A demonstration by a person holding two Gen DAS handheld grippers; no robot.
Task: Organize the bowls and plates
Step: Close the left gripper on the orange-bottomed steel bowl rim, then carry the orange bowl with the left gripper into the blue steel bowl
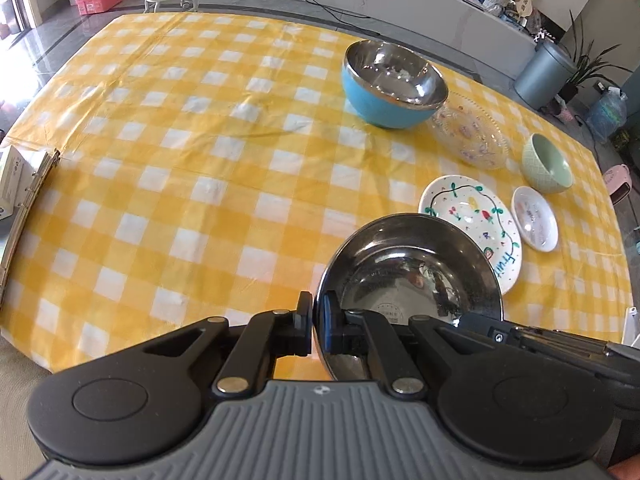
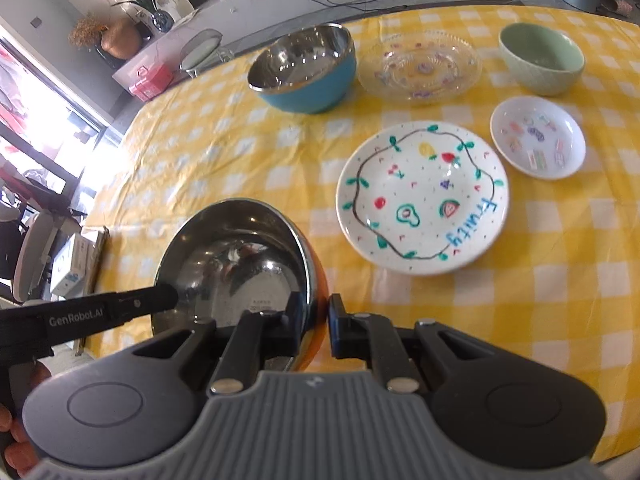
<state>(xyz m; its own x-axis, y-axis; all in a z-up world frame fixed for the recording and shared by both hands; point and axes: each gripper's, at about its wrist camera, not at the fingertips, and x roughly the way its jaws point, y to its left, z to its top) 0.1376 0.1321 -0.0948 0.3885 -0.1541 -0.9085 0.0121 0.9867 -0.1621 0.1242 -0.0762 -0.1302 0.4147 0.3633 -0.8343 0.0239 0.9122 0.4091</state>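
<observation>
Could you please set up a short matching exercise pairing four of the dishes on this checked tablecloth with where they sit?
Things:
1. orange-sided steel bowl
2. blue-sided steel bowl
3. pale green ceramic bowl
4. white round plate with painted fruit

Places:
A. far right corner
B. beside the clear glass plate
C. rim pinched by both tools
D. next to the small white saucer

Pairs: 1-C, 2-B, 3-A, 4-D

both grippers (image 1: pixel 316 326) (image 2: pixel 316 326) clamped, facing inward.

I count, near left: steel bowl with orange outside (image 2: pixel 240 256), tilted. Far: blue-sided steel bowl (image 2: pixel 304 68), clear glass plate (image 2: pixel 420 66), green bowl (image 2: pixel 540 58), all upright. Between: "fruity" plate (image 2: pixel 422 196), small white dish (image 2: pixel 538 142).
</observation>
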